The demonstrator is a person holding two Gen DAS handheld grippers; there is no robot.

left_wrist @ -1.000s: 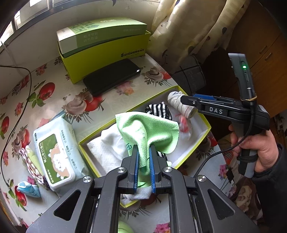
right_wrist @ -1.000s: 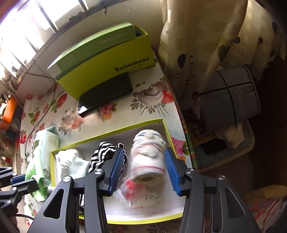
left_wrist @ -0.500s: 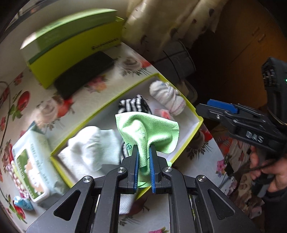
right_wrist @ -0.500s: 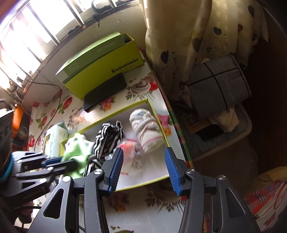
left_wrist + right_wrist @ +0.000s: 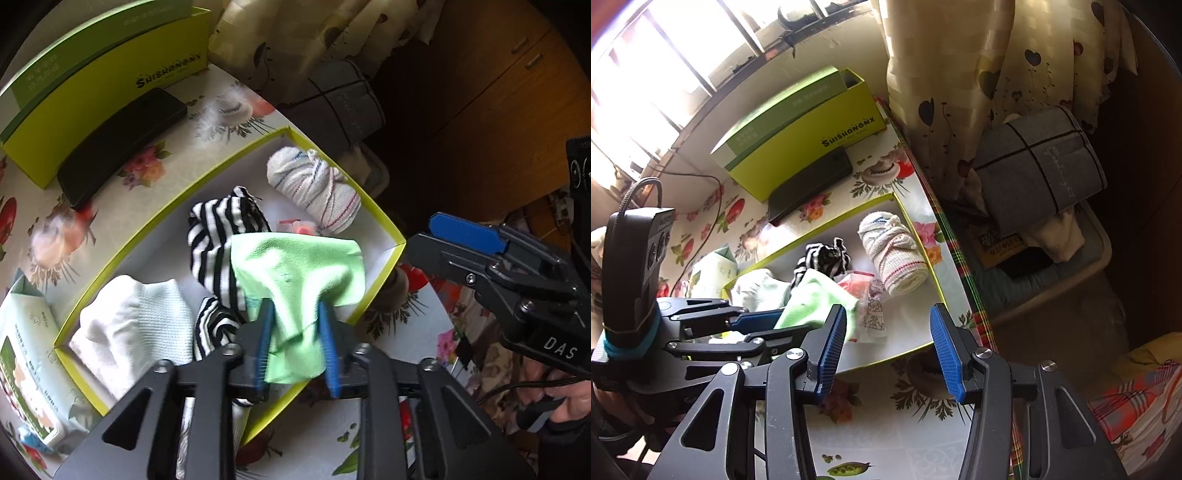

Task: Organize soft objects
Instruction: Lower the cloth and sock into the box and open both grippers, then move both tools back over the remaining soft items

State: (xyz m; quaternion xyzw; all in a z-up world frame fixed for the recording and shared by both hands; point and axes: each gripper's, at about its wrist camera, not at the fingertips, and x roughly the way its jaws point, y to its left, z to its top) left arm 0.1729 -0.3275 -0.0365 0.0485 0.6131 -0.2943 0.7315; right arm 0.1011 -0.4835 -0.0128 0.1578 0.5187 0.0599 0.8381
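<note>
— Where's the green cloth (image 5: 295,269)?

— Between the blue pads of my left claw (image 5: 295,343), draped over the near side of the tray (image 5: 380,273). The jaws have just been opening, and the cloth hangs loose between them, not pinched.

— What else is in the tray?

— A striped sock (image 5: 218,236) just behind the cloth, a white sock (image 5: 133,325) to its left, a rolled sock (image 5: 314,188) in the far corner.

— And your right claw (image 5: 888,350)?

— Spread, holding nothing, over the tabletop (image 5: 886,424) near the tray's front edge
</note>
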